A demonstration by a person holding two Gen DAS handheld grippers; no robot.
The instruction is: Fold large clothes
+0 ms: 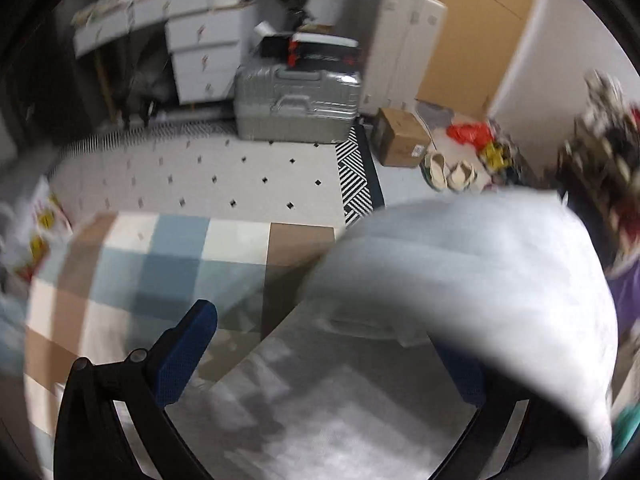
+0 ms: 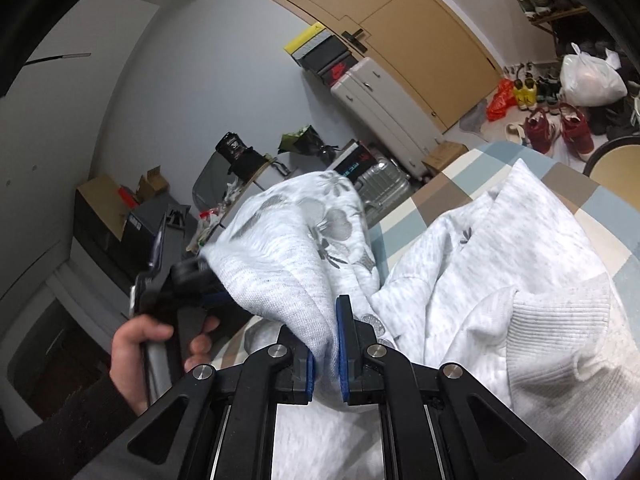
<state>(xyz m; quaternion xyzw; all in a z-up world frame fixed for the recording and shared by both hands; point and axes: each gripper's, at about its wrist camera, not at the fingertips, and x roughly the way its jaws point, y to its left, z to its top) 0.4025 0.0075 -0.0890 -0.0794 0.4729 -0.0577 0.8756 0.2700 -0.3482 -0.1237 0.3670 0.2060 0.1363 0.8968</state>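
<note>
A pale grey sweater (image 2: 500, 280) with a flower print lies crumpled on a checked blanket (image 2: 440, 188) of blue, cream and brown squares. The right tool (image 2: 326, 354) points almost level, its blue pads pinched shut on a fold of the knit. The left tool (image 2: 192, 280), gripped by a bare hand (image 2: 136, 356) in a dark sleeve, carries another lifted part of the sweater (image 1: 472, 280); in its own blurred view the cloth hides one finger, so I cannot tell how far it is open. Beyond the blanket stand a silver suitcase (image 1: 296, 104), a cardboard box (image 1: 402, 138), white drawers (image 1: 208, 52) and scattered shoes (image 2: 560, 128) by a wooden door (image 2: 400, 24).
</note>
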